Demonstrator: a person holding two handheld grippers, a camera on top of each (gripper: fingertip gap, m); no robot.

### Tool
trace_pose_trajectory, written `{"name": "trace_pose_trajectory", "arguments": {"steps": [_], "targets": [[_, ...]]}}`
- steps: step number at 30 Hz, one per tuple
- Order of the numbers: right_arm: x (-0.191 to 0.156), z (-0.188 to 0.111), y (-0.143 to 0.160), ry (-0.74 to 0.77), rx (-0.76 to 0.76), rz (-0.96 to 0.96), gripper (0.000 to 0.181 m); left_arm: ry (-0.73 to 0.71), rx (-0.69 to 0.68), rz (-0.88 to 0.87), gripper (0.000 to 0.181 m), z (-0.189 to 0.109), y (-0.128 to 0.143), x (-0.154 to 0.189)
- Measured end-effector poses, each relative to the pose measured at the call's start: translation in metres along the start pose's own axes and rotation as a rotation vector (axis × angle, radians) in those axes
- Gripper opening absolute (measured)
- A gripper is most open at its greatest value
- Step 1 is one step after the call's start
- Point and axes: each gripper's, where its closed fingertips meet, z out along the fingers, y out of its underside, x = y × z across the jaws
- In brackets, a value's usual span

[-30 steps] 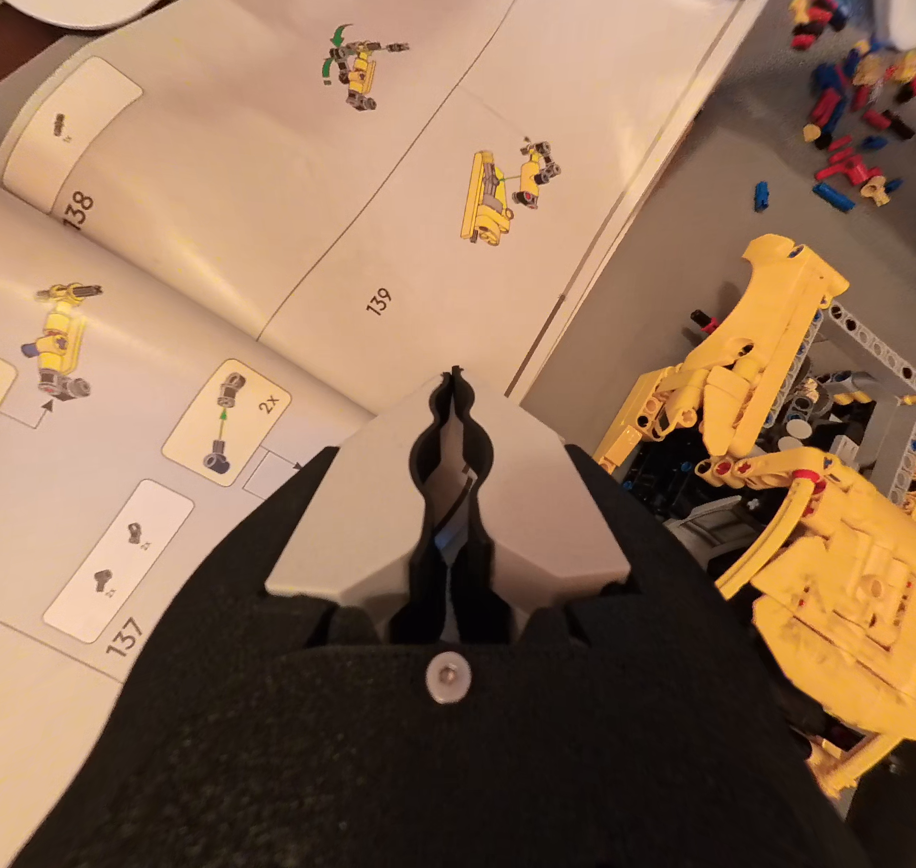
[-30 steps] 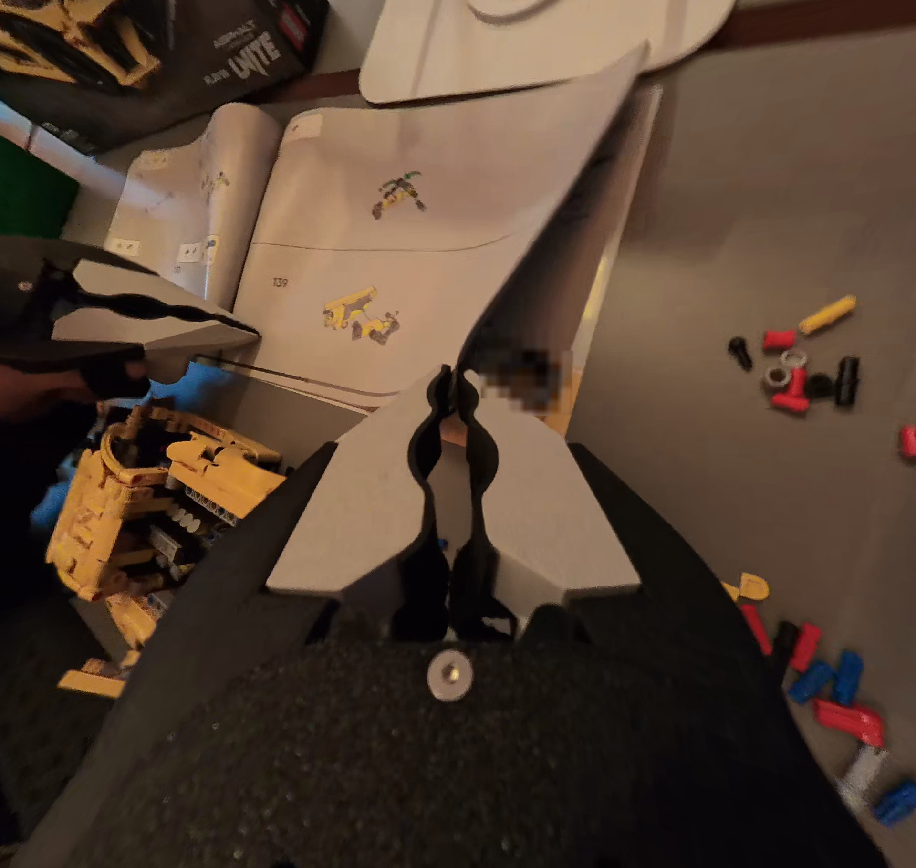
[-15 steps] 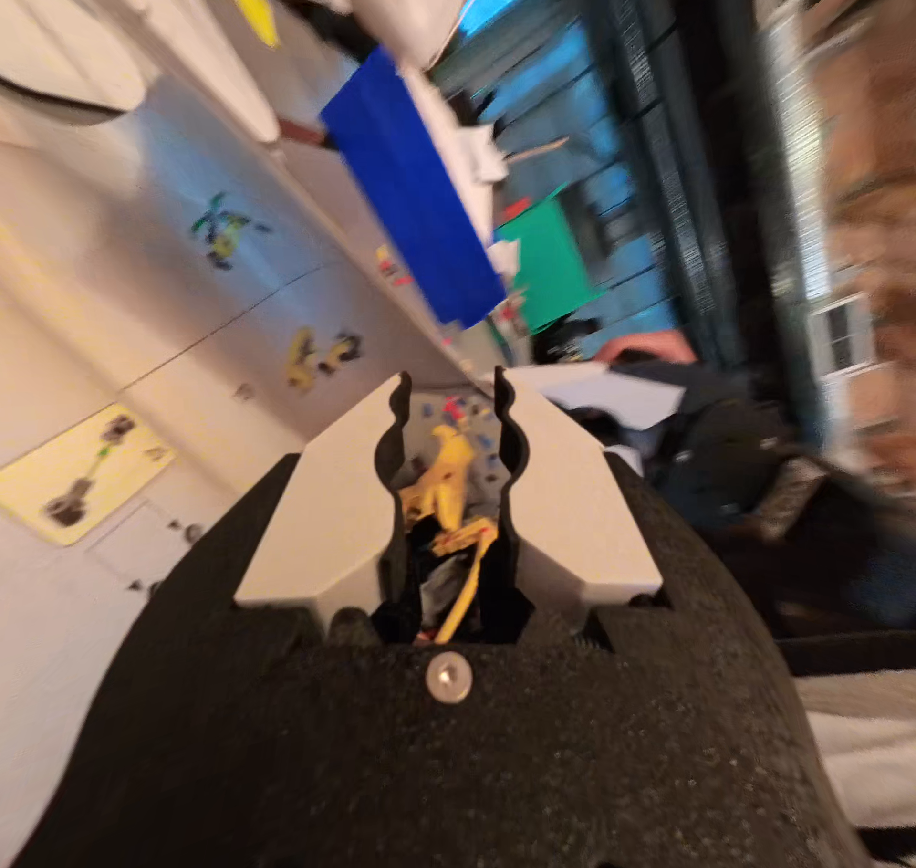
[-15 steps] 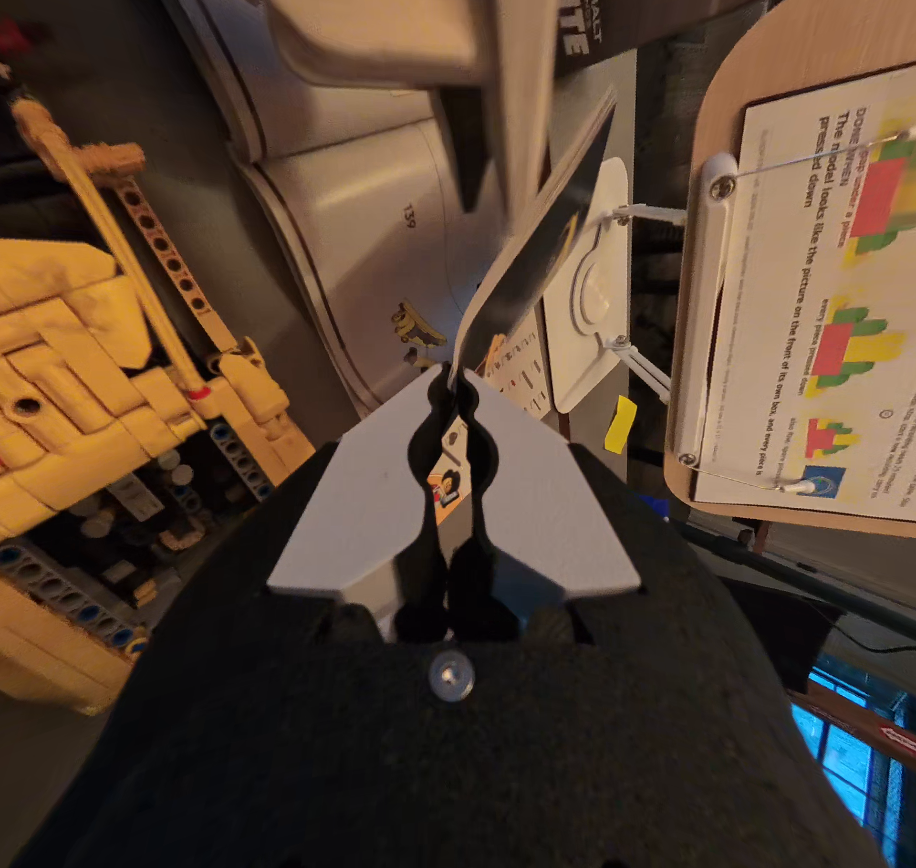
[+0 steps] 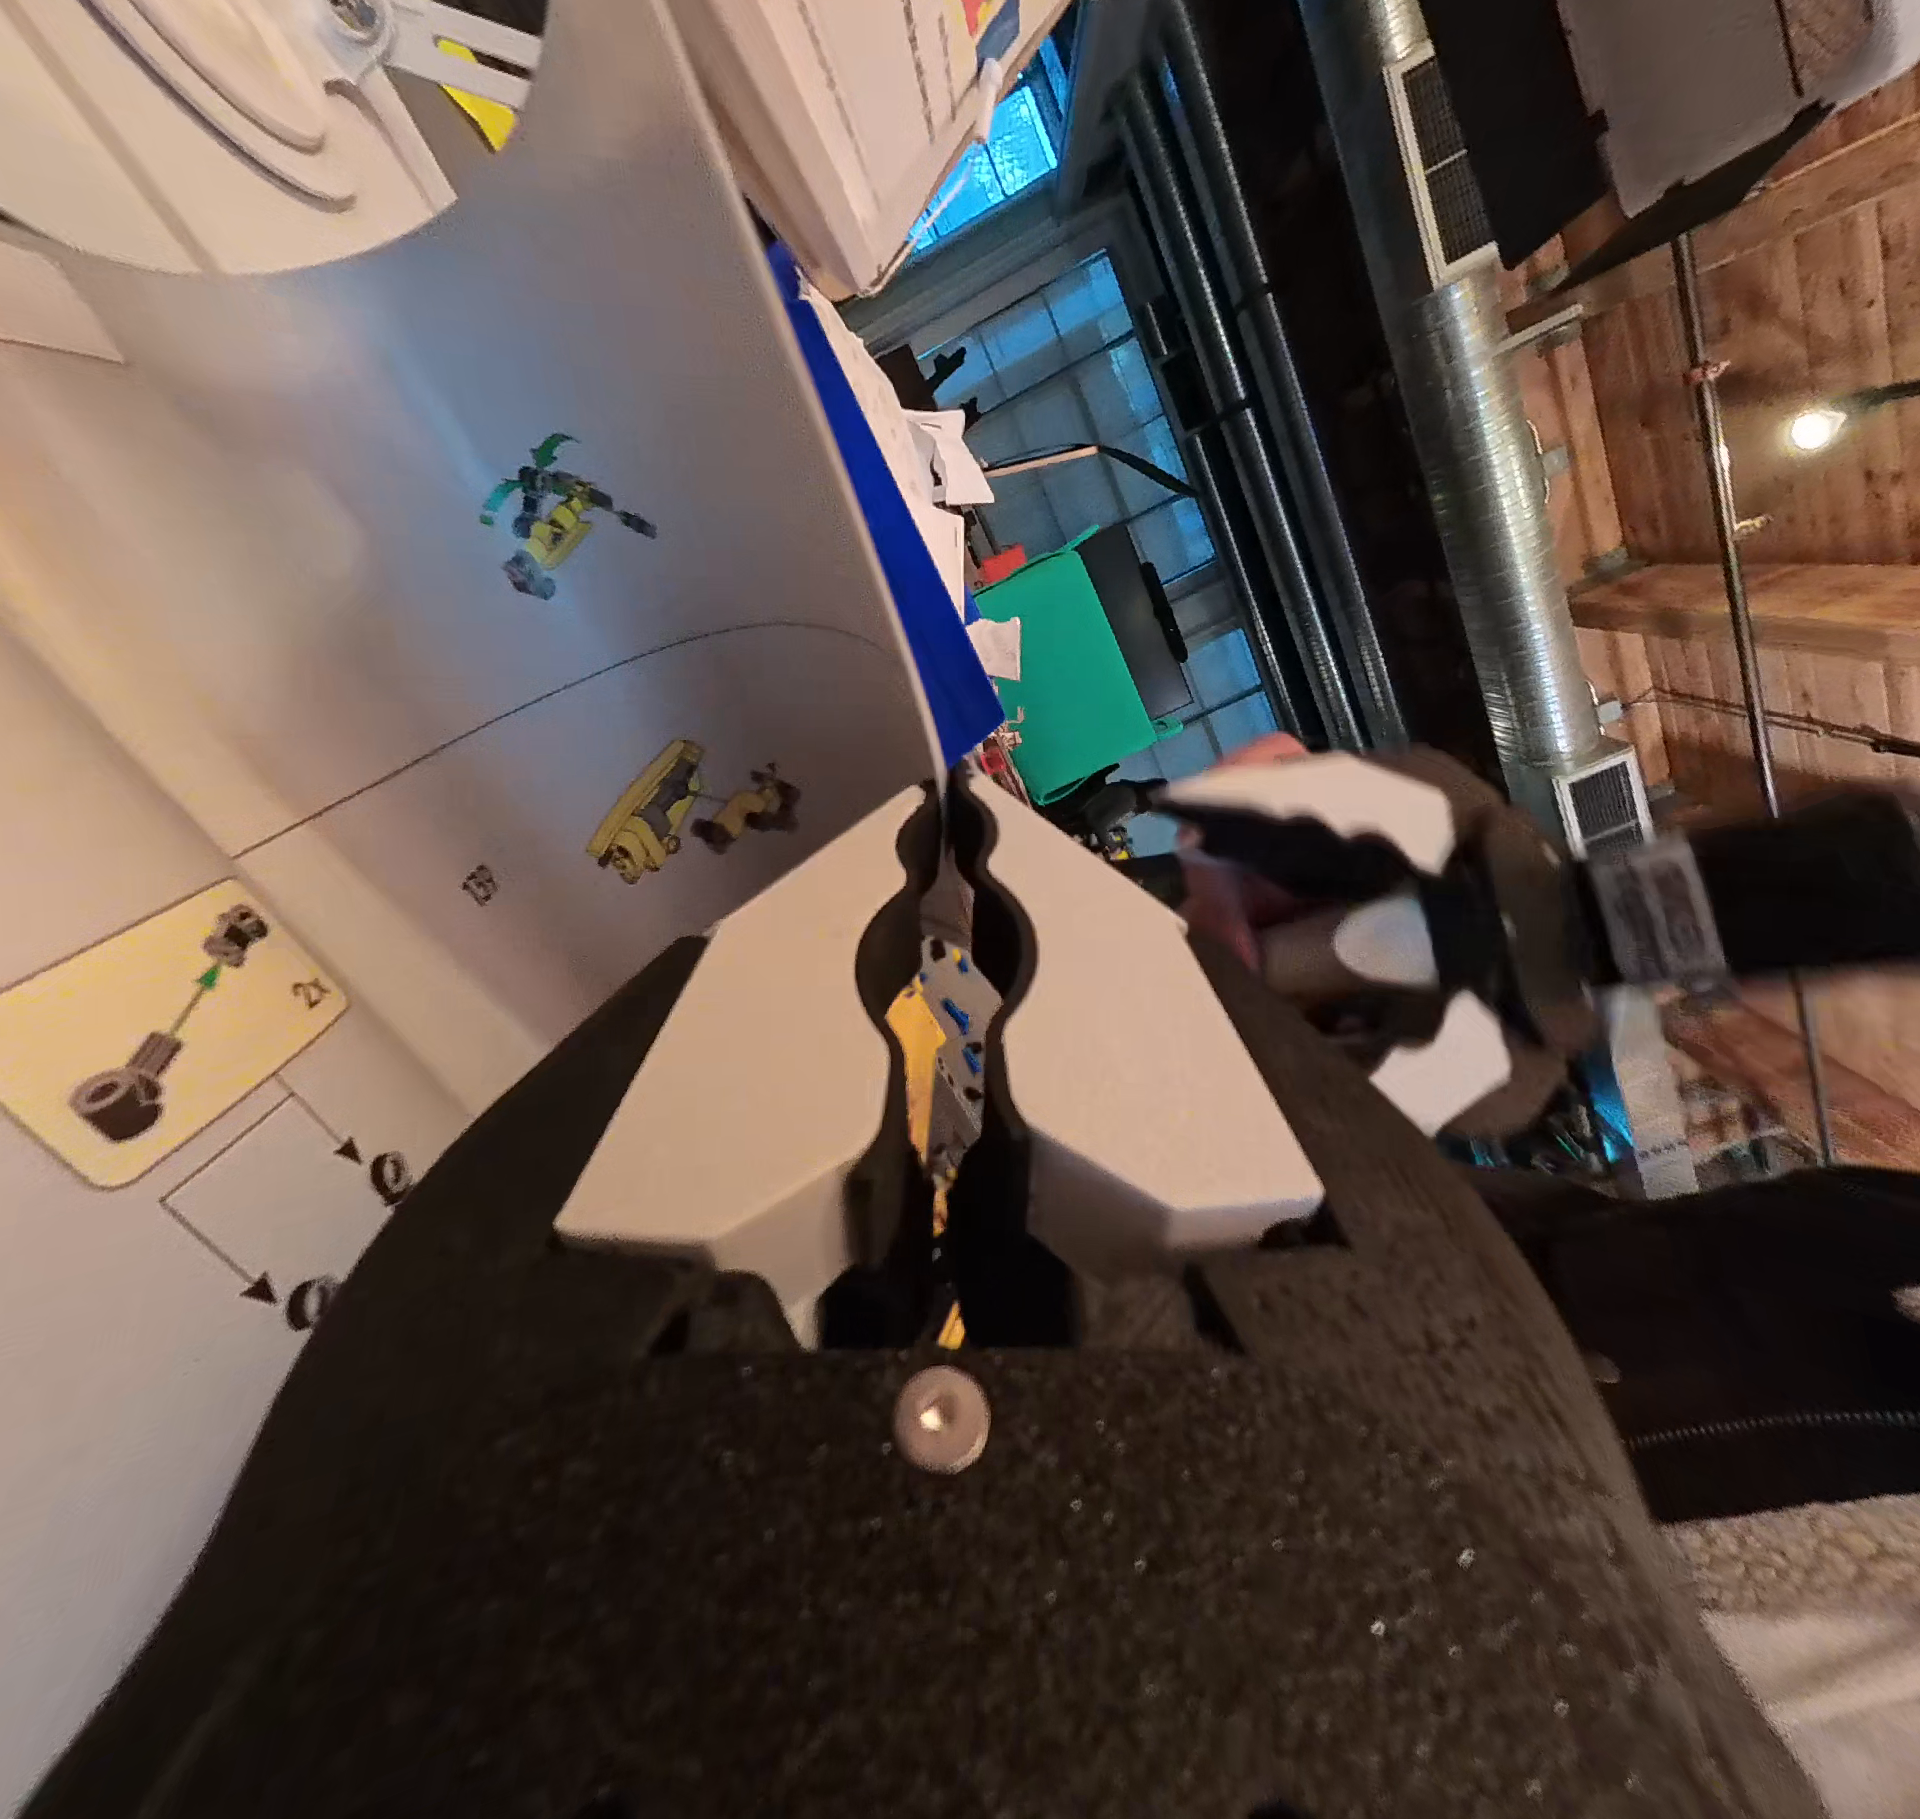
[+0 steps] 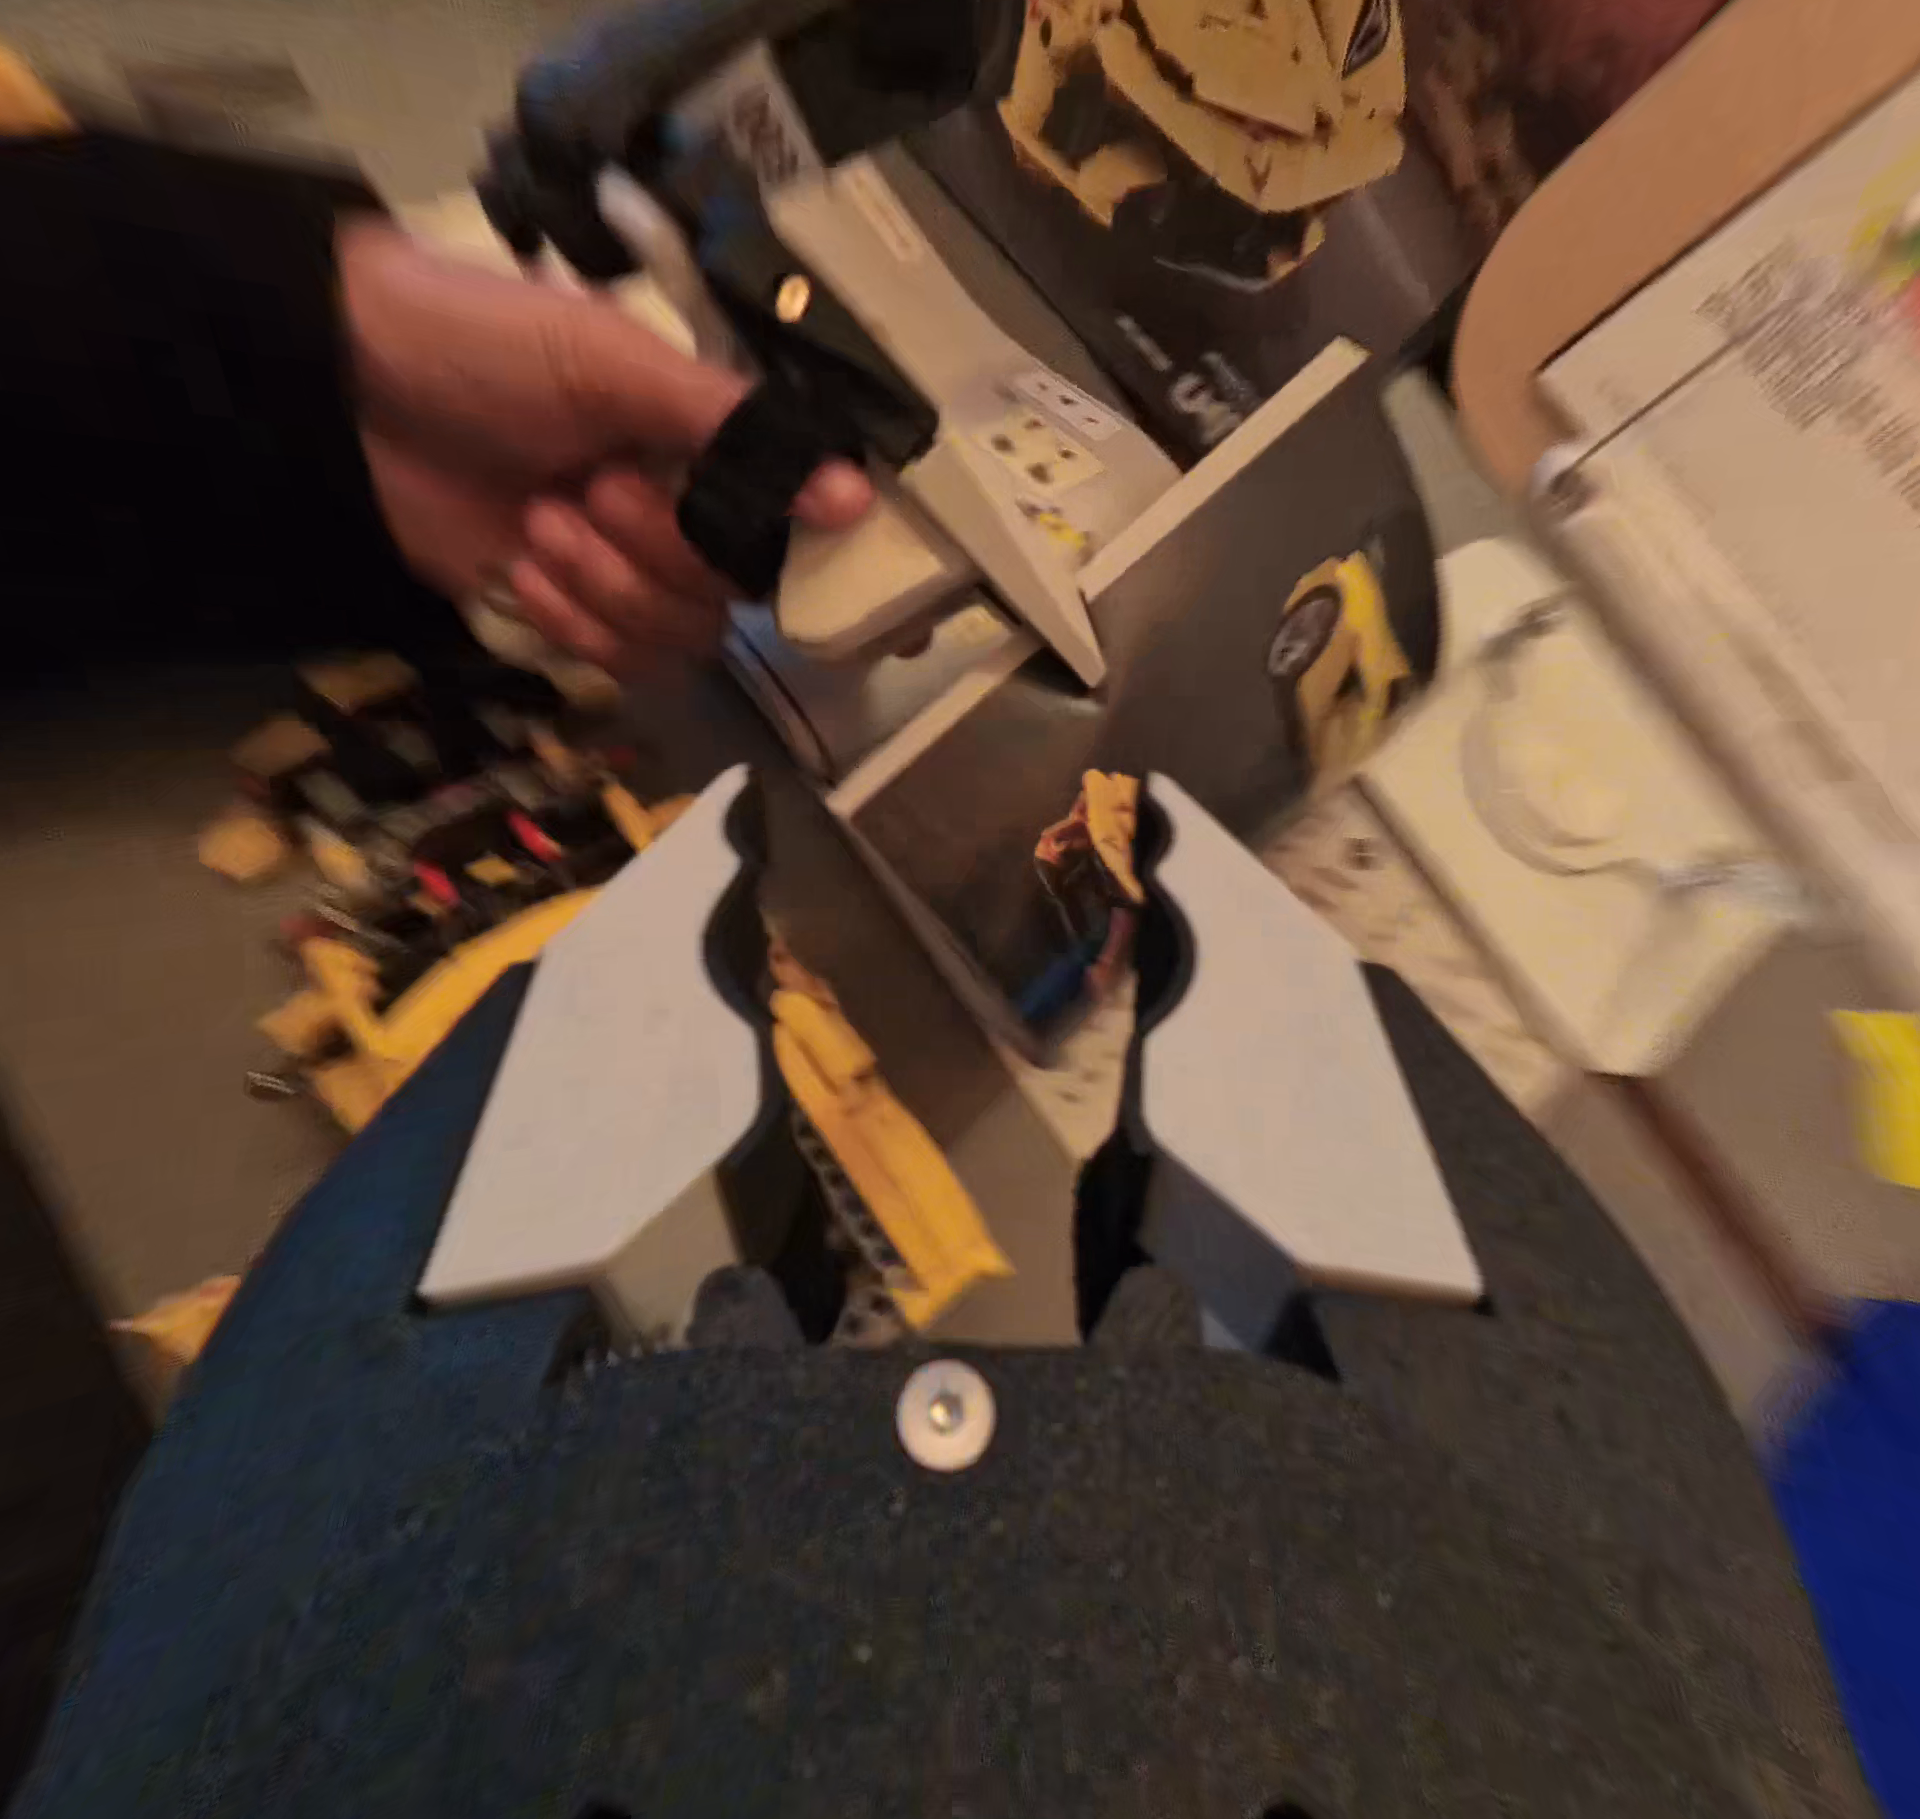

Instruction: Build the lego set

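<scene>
The open instruction booklet (image 5: 623, 543) has one page lifted upright. My left gripper (image 5: 948, 795) is shut on that page's free edge. In the right wrist view the left gripper (image 6: 1049, 626), held by a hand (image 6: 540, 439), pinches the raised pages (image 6: 1247, 564). My right gripper (image 6: 948, 790) is open and empty, just in front of the pages; it also shows blurred in the left wrist view (image 5: 1340, 886). The yellow lego model (image 6: 873, 1125) lies below, seen between the right gripper's jaws, and as a sliver between the left's (image 5: 914, 1042).
Loose lego pieces (image 6: 416, 844) lie on the grey table at the left. The set's dark box (image 6: 1195, 86) stands behind the booklet. A white stand (image 6: 1558, 834) and a board with a printed sheet (image 6: 1766, 263) are at the right.
The left gripper opened, swung up and shut on the lifted page's edge. The right gripper let go of the page, opened and drew back. Both views are tilted and blurred by motion.
</scene>
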Motion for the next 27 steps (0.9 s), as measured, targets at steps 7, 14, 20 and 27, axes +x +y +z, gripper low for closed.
{"name": "trace_pose_trajectory", "arguments": {"steps": [7,14,20,27], "targets": [[0.031,0.051,0.028,-0.28,-0.057,0.511,0.102,0.068,-0.004,0.0,0.001,0.009,0.005,0.012],[0.039,0.056,0.036,-0.259,-0.049,0.521,0.075,0.116,-0.015,-0.015,0.003,0.011,0.008,0.018],[0.045,0.05,0.04,-0.297,-0.019,0.583,0.071,0.126,-0.019,-0.007,0.003,0.01,0.008,0.02],[0.056,0.045,0.051,-0.277,-0.013,0.612,0.066,0.108,-0.02,-0.01,0.0,0.008,0.007,0.016]]}}
